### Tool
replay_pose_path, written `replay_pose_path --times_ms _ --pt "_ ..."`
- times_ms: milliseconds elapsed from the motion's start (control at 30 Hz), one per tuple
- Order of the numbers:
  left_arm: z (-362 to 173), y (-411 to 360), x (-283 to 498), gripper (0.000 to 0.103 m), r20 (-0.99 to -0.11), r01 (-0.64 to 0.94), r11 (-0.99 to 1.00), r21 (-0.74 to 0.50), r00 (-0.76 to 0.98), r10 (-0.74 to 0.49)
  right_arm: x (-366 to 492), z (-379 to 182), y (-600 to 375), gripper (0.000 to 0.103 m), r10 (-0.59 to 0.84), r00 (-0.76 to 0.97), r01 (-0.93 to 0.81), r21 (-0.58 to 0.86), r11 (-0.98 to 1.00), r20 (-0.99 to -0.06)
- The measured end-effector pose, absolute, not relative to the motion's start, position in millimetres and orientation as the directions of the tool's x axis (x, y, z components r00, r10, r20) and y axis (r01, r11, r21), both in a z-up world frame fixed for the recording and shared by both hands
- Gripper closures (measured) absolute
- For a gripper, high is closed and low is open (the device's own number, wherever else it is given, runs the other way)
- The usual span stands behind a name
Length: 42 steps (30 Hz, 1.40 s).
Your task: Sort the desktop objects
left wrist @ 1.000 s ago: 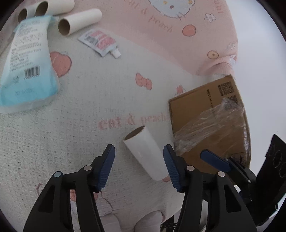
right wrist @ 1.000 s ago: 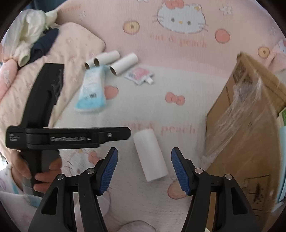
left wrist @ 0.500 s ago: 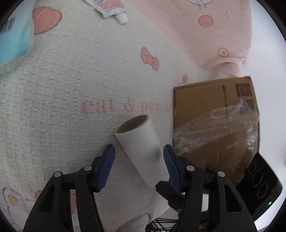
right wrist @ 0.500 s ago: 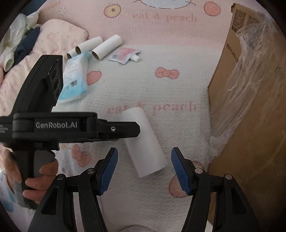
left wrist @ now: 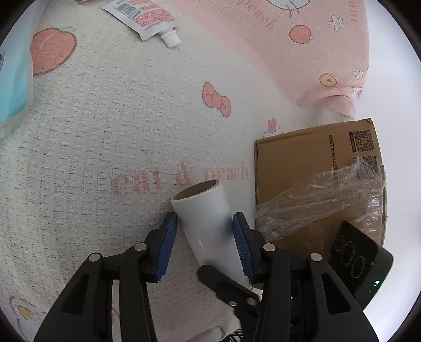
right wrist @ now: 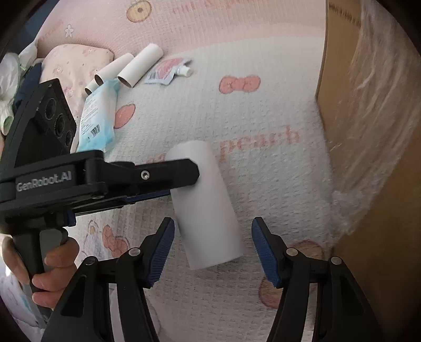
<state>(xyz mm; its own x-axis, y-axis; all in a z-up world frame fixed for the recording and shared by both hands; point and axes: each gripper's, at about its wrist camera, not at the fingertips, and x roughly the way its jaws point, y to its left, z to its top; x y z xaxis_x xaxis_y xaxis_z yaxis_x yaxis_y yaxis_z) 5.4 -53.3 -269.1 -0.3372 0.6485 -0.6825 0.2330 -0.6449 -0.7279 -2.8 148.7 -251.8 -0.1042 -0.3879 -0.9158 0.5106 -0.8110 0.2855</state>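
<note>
My left tongs have just been closing around the white paper tube; their blue pads sit against its two sides, so I read that as a grip just taken. The tube lies on the blanket, close beside the cardboard box. My right tongs have also been narrowing, but their pads stand clear of the tube's near end, so they hold nothing.

As I judge it, the sorting is barely begun. This tube is not yet lifted. Farther off lie a blue packet, a small spouted pouch and more paper tubes, all loose on the blanket.

The left view shows the tube's open brown end, the box's labelled face with its crumpled plastic wrap, and the pouch; the other tubes fall outside it. The right view shows those tubes, the whole packet, a cushion behind them, and my hand on the left handle.
</note>
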Motion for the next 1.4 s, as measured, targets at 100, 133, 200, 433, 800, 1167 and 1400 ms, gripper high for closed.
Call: replay_pose_path --times_ms 100,133,200,433,800,1167,1400 --pt "-267.1 -51.6 4.4 0.057 -0.687 0.218 -0.656 -0.722 -0.335 0.645 -2.6 -258.0 146.1 0.056 -0.394 -0.065 0.520 0.306 -0.797 -0.917" --pt "-265.7 -51.1 4.1 0.057 -0.690 0.212 -0.663 -0.718 -0.337 0.640 -1.1 -256.7 144.1 0.058 -0.397 -0.064 0.541 0.303 -0.785 -0.916" --pt "-263.7 -49.4 3.3 0.058 -0.696 0.200 -0.675 -0.710 -0.339 0.633 0.9 -256.4 140.0 0.060 -0.394 -0.052 0.561 0.300 -0.772 -0.918" --pt "-239.6 -58.2 6.8 0.058 -0.694 0.126 -0.712 -0.691 -0.390 0.605 5.4 -241.4 124.9 0.061 -0.390 -0.081 0.587 0.272 -0.762 -0.917" --pt "-164.9 -72.9 -5.6 0.058 -0.645 0.016 -0.735 -0.677 -0.494 0.583 0.6 -177.6 110.4 0.061 -0.431 -0.203 0.624 0.223 -0.749 -0.879" --pt "-63.4 -57.6 -18.4 0.058 -0.573 -0.148 -0.790 -0.594 -0.611 0.546 -20.1 -87.4 123.0 0.061 -0.592 -0.294 0.619 0.323 -0.716 -0.750" --pt "-35.9 -43.8 -23.4 0.058 -0.552 -0.194 -0.811 -0.552 -0.644 0.530 -24.7 -54.5 128.6 0.061 -0.593 -0.357 0.650 0.265 -0.713 -0.722"
